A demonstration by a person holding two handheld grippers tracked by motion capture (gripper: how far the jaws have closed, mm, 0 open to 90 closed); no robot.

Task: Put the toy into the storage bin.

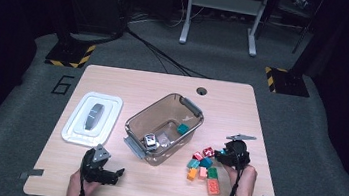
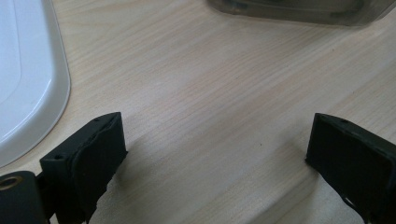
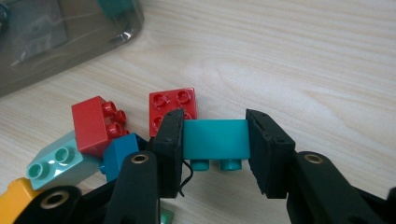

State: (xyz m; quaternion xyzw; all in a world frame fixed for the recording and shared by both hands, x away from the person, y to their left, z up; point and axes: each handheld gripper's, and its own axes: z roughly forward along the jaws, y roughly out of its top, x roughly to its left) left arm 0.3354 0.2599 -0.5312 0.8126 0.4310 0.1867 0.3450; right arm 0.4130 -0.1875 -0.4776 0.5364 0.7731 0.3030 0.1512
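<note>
Nearest us, our left gripper [image 1: 111,175] rests low on the table [image 1: 151,191], jaws spread wide with nothing between them; in its own view there is bare wood ahead and the white lid [image 2: 23,74] at the edge. Our right gripper [image 3: 214,140] is clamped on a teal brick [image 3: 215,139], studs pointing down, just above the pile of bricks [image 1: 204,169] beside the bin.

Progress, as we judge it: early. The bin [image 1: 135,123] holds one teal brick [image 1: 183,129] and what looks like a small grey-and-white piece [image 1: 150,141]. About eight bricks remain on the table, and the lid lies off to the left, so loading and closing are not yet done.

View differences: the right gripper view makes the grip plain, pads pressing both sides of the brick, with a red brick [image 3: 173,108] behind it. The high view blurs that but gives the bin contents and the whole layout.
</note>
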